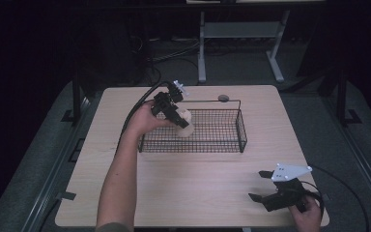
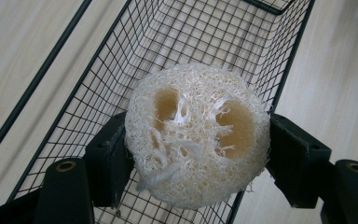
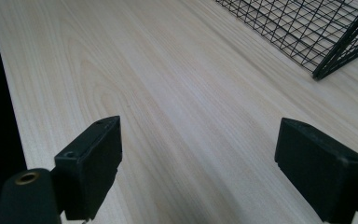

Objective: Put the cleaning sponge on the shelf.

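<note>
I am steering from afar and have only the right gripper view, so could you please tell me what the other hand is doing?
Observer: The left gripper is shut on a pale loofah sponge, held over the left end of the wire basket.
Operator: Thank you. Is the sponge resting on the basket floor?
Observer: I cannot tell; in the left gripper view the mesh lies behind it.
Operator: And where is my gripper on the table?
Observer: The right gripper is open near the table's front right corner, apart from the basket.
</note>
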Demonstrator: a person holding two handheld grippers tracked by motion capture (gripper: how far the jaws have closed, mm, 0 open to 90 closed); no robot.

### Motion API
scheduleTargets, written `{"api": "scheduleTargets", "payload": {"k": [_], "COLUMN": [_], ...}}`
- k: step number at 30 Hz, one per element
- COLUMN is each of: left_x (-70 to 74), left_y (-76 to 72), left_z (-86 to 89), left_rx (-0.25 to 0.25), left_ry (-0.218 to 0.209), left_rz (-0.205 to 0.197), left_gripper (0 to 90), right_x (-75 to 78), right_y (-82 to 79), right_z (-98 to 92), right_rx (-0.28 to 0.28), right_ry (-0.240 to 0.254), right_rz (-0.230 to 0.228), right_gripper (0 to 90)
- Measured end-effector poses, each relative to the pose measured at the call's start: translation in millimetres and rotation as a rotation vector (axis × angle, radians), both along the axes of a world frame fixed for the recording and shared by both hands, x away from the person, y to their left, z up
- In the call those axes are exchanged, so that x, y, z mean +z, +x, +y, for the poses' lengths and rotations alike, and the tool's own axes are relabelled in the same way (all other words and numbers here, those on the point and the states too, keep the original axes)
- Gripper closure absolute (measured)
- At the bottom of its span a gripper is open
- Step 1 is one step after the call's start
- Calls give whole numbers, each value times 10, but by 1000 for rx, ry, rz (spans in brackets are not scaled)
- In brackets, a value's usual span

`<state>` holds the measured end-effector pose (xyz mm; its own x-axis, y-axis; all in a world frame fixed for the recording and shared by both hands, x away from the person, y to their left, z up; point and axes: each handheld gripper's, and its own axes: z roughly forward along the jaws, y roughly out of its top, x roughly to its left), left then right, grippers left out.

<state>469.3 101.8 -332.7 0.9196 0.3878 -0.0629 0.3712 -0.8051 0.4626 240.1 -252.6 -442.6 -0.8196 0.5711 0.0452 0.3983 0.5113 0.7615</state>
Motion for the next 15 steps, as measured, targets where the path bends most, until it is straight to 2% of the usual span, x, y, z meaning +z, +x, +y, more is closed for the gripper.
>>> {"api": "scheduleTargets", "payload": {"k": [8,15], "left_x": [-125,-263], "left_y": [60,98], "left_z": [-74,-148], "left_rx": [6,14], "left_ry": [20,45], "left_rz": [6,37], "left_gripper": [293,291], "right_x": [1,1], "right_y": [3,8], "right_z": [-10,-18], "right_rx": [-2,-2], "right_ry": [-3,-8], "right_rz": [-4,-7], "right_gripper": [142,142]}}
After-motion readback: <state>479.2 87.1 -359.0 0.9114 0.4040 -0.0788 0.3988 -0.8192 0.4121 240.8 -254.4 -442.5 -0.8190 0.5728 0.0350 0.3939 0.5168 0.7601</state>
